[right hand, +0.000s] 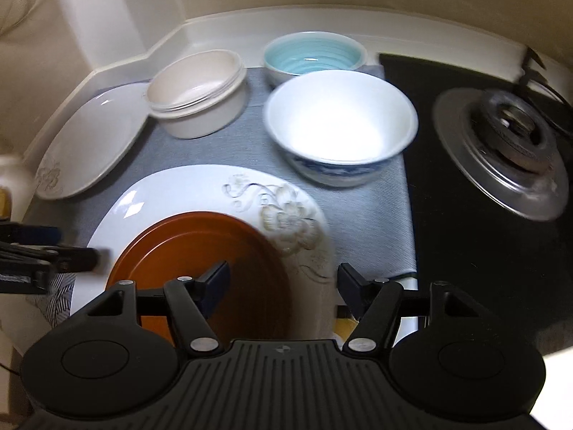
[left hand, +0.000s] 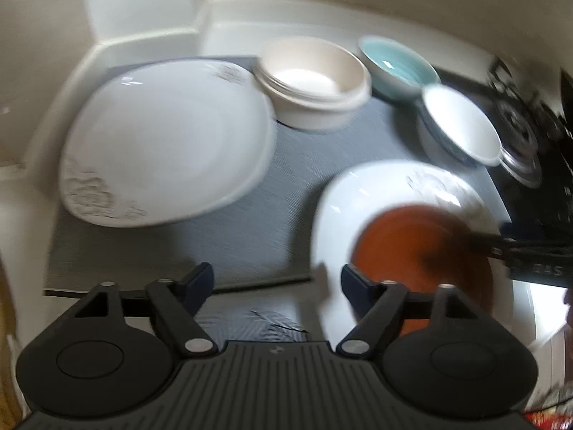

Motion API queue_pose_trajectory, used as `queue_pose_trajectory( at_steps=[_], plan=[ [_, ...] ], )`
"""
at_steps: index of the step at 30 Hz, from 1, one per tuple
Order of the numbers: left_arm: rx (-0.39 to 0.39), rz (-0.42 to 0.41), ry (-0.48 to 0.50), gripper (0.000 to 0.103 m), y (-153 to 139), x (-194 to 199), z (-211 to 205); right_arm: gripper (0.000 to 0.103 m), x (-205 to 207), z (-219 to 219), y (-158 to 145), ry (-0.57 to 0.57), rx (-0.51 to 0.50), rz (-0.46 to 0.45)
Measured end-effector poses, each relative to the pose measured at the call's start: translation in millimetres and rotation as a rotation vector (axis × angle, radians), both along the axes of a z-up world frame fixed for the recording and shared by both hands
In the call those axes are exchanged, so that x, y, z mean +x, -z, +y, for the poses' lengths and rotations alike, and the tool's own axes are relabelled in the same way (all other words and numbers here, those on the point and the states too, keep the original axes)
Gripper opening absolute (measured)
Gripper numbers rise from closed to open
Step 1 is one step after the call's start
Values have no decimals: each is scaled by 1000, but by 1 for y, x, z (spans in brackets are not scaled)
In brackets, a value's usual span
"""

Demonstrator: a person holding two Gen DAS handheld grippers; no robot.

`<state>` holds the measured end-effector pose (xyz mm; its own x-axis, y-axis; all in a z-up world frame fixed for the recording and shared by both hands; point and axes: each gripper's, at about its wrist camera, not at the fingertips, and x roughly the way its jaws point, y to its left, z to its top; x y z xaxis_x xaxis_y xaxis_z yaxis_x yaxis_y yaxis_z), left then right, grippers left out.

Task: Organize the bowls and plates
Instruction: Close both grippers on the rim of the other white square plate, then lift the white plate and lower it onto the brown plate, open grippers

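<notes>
An orange plate [right hand: 200, 261] lies on a white flower-patterned plate [right hand: 279, 211] on a grey mat [right hand: 369, 215]. A second white plate [left hand: 168, 139] lies at the far left. A cream bowl [left hand: 315, 82], a teal bowl [left hand: 397, 68] and a white bowl with blue pattern [right hand: 340, 129] stand behind. My right gripper [right hand: 283, 283] is open and empty, just above the orange plate's near edge. My left gripper [left hand: 277, 279] is open and empty, over the mat to the left of the stacked plates [left hand: 404, 247]. The right gripper's finger [left hand: 519, 247] shows at the left wrist view's right edge.
A black gas hob [right hand: 465, 215] with a metal burner [right hand: 501, 147] lies right of the mat. A white raised counter edge [right hand: 250, 18] and the wall run behind the dishes. A striped cloth [left hand: 265, 322] lies at the mat's front edge.
</notes>
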<state>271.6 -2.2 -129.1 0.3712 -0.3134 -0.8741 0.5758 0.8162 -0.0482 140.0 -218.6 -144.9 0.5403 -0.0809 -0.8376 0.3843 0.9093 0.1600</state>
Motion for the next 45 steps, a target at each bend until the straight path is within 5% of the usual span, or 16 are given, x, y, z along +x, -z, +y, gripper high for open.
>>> queue_pose_trajectory(
  at_steps=[5,11,19,24,30,36,45],
  plan=[
    [-28,-36,-140,85,-18,30,37,74,3,1,-30,31,63,-72],
    [-39,-50,-329,85,-26,85,80,81,73,36,-50,-101,203,-176],
    [-91,68,-432,85,8,135,103,81,163,65,-11,-98,311,-75],
    [-130,78,-467,84,19,150,105,79,194,75,9,-102,280,-17],
    [-126,38,-497,66,21,161,103,58,208,79,21,-118,264,-31],
    [-96,-33,-517,24,14,154,102,25,210,77,23,-112,236,-50],
    [-75,-40,-488,14,8,126,116,22,193,78,21,-197,278,-14]
  ],
)
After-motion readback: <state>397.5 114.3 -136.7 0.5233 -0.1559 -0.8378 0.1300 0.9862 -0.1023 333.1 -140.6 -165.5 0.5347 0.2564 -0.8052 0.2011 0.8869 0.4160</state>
